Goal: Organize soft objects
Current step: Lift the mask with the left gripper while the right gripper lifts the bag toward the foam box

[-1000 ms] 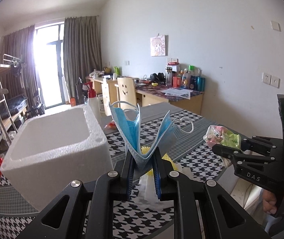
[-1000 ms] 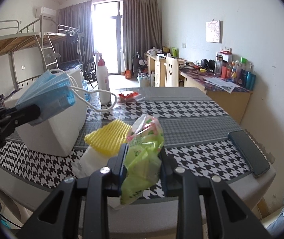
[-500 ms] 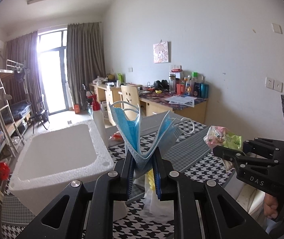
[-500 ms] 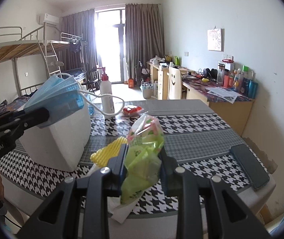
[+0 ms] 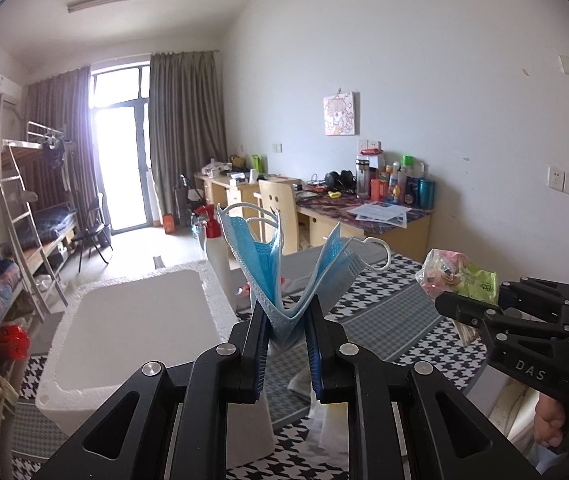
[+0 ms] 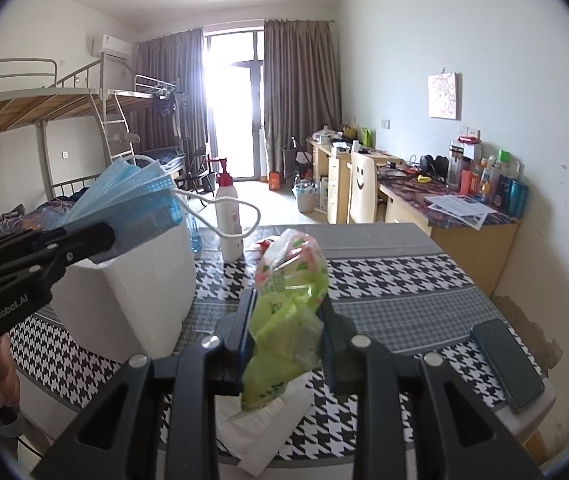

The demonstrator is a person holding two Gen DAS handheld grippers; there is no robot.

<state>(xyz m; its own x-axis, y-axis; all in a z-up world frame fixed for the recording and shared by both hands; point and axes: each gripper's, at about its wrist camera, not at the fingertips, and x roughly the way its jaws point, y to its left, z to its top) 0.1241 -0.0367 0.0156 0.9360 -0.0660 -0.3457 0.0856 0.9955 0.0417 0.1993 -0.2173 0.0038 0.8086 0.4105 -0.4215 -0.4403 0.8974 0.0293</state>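
Beyond the green packet [image 6: 288,320], seemingly a phone [image 6: 508,364], unseen leftward.

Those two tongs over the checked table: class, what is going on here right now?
A person holds a pair of tongs in each hand above the checked table. The left tongs are shut on a bunch of blue face masks, close to the open white foam box. The right tongs are shut on a green plastic packet. Neither item is in the box yet.
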